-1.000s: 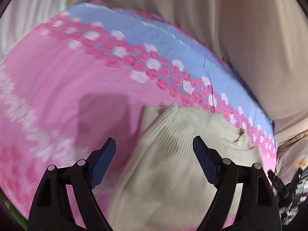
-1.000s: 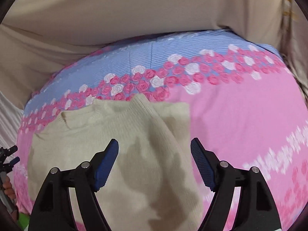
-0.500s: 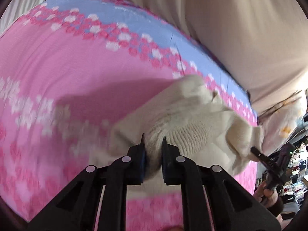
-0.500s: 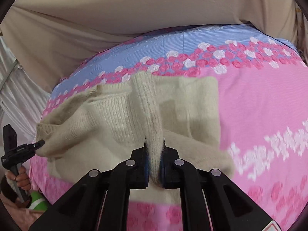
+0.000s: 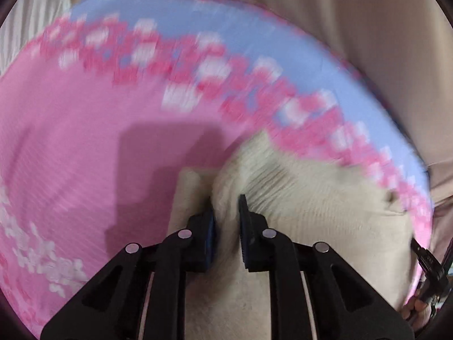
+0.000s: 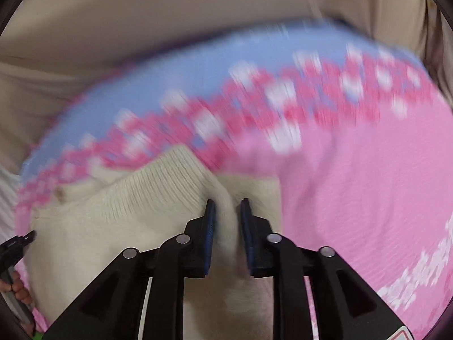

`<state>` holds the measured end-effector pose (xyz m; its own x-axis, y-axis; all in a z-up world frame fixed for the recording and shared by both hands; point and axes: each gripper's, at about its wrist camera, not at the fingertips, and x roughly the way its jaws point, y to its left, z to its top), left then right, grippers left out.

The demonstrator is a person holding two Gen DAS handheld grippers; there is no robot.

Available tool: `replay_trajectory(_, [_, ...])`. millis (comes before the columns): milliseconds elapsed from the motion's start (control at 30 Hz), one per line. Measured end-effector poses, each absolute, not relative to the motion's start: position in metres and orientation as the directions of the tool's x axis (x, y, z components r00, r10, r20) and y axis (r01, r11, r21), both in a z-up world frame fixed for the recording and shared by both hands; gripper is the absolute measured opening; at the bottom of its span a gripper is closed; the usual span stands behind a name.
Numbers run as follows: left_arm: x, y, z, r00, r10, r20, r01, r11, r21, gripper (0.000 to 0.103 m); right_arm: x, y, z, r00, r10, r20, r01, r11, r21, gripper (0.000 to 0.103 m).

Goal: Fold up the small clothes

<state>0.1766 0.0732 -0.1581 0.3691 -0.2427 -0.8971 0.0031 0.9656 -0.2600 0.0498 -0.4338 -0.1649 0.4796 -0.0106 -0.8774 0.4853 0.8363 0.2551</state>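
A cream knit sweater lies on a pink and blue flowered bed sheet. My left gripper pinches a raised ridge of the knit near the ribbed edge. Its jaws are opening, and the cloth still fills the narrow gap between them. In the right wrist view the same sweater spreads out to the left. My right gripper has a fold of it between its blue pads. Those jaws are opening too, with the fold still touching the pads. Both views are blurred by motion.
Beige fabric hangs behind the bed and also fills the top of the right wrist view. A person's fingers show at the lower right edge, and fingers at the lower left in the right wrist view. Pink sheet lies beside the sweater.
Both grippers went from wide open over the flat sweater to shut on folds of it. They then came down toward the sheet, and their jaws now stand slightly wider.
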Motion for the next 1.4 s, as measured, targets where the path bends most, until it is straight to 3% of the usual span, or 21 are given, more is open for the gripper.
replay_trajectory(100, [0.155,0.085,-0.125,0.437,-0.236,-0.868,0.003,0.965,-0.261,0.019,0.014,-0.419,-0.116,0.617,-0.027,-0.787,0.456,0.826,0.329,0.02])
replay_trajectory(167, [0.14,0.1,-0.108,0.486,-0.217,-0.846,-0.01,0.967,-0.253,0.026,-0.005,-0.405,-0.1,0.659,0.005,-0.752,0.425,0.822,0.379,0.022])
replay_trajectory(200, [0.13,0.112,-0.104,0.497,-0.193,-0.846,-0.036,0.969,-0.242,0.036,-0.006,-0.398,-0.104,0.64,0.021,-0.768,0.413,0.833,0.368,0.027])
replay_trajectory(333, [0.106,0.143,-0.128,0.384,-0.259,-0.886,-0.125,0.936,-0.328,0.038,0.004,-0.368,-0.165,0.41,-0.036,-0.912,0.416,0.897,0.151,0.028])
replay_trajectory(500, [0.067,0.168,-0.151,0.305,-0.387,-0.87,-0.249,0.849,-0.465,0.04,-0.005,-0.327,-0.109,0.546,0.01,-0.838,0.319,0.922,0.219,0.03])
replay_trajectory(600, [0.051,0.165,-0.159,0.281,-0.393,-0.875,-0.254,0.849,-0.463,0.046,0.007,-0.294,-0.104,0.526,0.014,-0.85,0.227,0.961,0.157,0.03])
replay_trajectory(767, [0.04,0.162,-0.162,0.275,-0.388,-0.88,-0.263,0.85,-0.456,0.047,-0.041,-0.347,-0.129,0.484,-0.05,-0.873,0.463,0.862,0.207,0.03])
replay_trajectory(867, [0.035,0.164,-0.16,0.28,-0.382,-0.881,-0.24,0.86,-0.45,0.049,-0.094,-0.379,-0.138,0.461,-0.074,-0.884,0.537,0.816,0.212,0.041])
replay_trajectory(933, [0.032,0.165,-0.162,0.276,-0.363,-0.89,-0.246,0.868,-0.431,0.057,-0.112,-0.387,-0.149,0.441,-0.035,-0.897,0.542,0.807,0.235,0.047])
replay_trajectory(1033, [0.03,0.162,-0.164,0.275,-0.354,-0.894,-0.251,0.871,-0.422,0.058,-0.118,-0.384,-0.16,0.461,-0.005,-0.887,0.549,0.788,0.28,0.047])
replay_trajectory(1167, [0.034,0.151,-0.163,0.275,-0.337,-0.9,-0.222,0.889,-0.4,0.058,-0.117,-0.381,-0.194,0.403,-0.033,-0.914,0.581,0.782,0.228,0.042])
replay_trajectory(1267, [0.036,0.146,-0.164,0.268,-0.342,-0.901,-0.222,0.888,-0.403,0.059,-0.124,-0.378,-0.179,0.451,-0.019,-0.892,0.572,0.773,0.272,0.042])
replay_trajectory(1400, [0.036,0.144,-0.17,0.255,-0.36,-0.897,-0.243,0.874,-0.42,0.063,-0.114,-0.383,-0.162,0.525,0.031,-0.85,0.49,0.806,0.332,0.062])
